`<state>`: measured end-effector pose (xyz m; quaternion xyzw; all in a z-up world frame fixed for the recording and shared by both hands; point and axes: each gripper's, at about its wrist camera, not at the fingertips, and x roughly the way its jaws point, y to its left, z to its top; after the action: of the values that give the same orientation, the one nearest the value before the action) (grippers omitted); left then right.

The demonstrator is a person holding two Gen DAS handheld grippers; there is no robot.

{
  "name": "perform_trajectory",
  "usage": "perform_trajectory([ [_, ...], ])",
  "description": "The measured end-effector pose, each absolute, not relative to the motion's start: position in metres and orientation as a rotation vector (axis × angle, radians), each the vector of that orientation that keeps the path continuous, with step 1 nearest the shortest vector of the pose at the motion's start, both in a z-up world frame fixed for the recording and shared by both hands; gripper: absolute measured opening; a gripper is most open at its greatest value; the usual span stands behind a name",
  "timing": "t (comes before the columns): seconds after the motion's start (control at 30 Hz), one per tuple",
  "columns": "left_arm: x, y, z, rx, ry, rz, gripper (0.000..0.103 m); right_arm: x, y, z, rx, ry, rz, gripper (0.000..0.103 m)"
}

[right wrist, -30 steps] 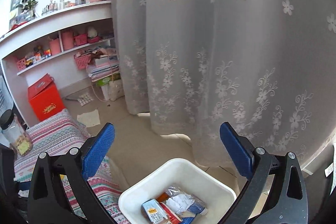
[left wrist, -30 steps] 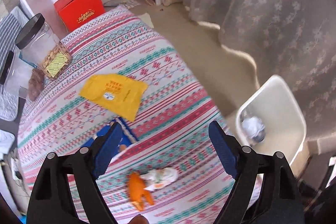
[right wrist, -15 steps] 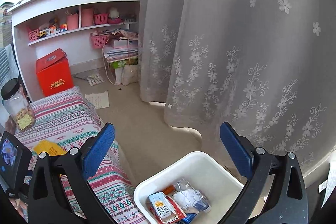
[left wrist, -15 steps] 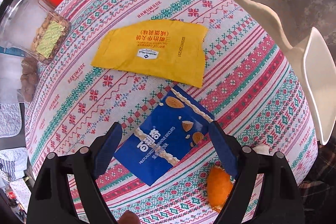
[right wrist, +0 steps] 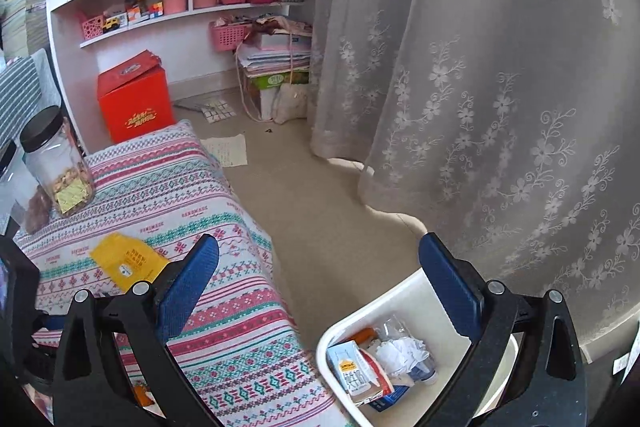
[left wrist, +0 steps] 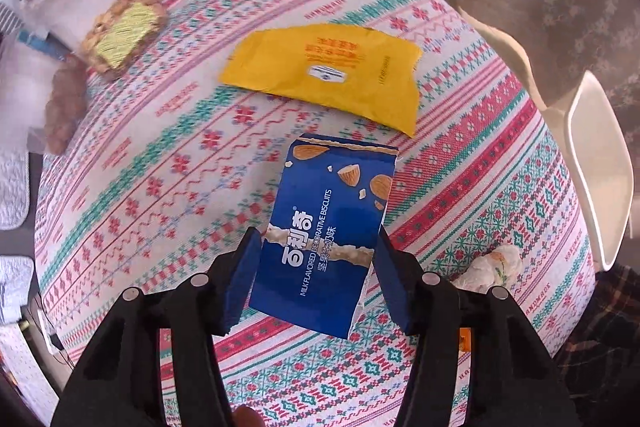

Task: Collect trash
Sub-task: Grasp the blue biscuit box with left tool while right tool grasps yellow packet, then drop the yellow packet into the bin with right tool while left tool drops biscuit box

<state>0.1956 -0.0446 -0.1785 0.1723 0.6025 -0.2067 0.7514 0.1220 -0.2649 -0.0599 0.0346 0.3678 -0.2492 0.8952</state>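
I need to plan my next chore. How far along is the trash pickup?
Done: several wrappers and a carton already lie in the white bin. In hand: the left gripper is closing around the blue biscuit box. Left: the yellow packet and a crumpled tissue on the tablecloth.

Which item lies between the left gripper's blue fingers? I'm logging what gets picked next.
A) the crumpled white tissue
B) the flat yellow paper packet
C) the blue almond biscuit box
C: in the left wrist view the blue almond biscuit box sits between the closing left gripper fingers.
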Motion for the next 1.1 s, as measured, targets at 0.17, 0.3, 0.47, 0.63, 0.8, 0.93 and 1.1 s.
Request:
perform_trajectory([
  [0.17, 0.183, 0.026, -0.111, 0.117, 1.170, -0.280, 0.055, 0.171, -0.220, -0.094, -0.034, 0.905, -0.294, 0.096],
  [0.3, 0.170, 0.071, -0.062, -0.069, 1.054, -0.191, 0.055, 0.216, -0.177, -0.126, -0.085, 1.035, -0.054, 0.096],
  [0.47, 0.161, 0.099, -0.046, -0.108, 0.993, -0.141, 0.055, 0.259, -0.132, -0.158, -0.207, 1.131, 0.115, 0.096],
  [0.63, 0.164, 0.121, -0.058, -0.137, 1.019, -0.104, 0.055, 0.282, -0.116, -0.191, -0.283, 1.202, 0.153, 0.092],
  [0.8, 0.172, 0.125, -0.073, -0.138, 1.044, -0.106, 0.055, 0.289, -0.118, -0.198, -0.205, 1.207, 0.198, 0.041],
  [0.93, 0.175, 0.131, -0.079, -0.155, 1.052, -0.074, 0.055, 0.290, -0.125, -0.187, -0.072, 1.170, 0.187, 0.012],
  [1.1, 0.172, 0.137, -0.073, -0.177, 1.017, -0.042, 0.055, 0.273, -0.125, -0.154, 0.061, 1.075, 0.193, 0.010],
])
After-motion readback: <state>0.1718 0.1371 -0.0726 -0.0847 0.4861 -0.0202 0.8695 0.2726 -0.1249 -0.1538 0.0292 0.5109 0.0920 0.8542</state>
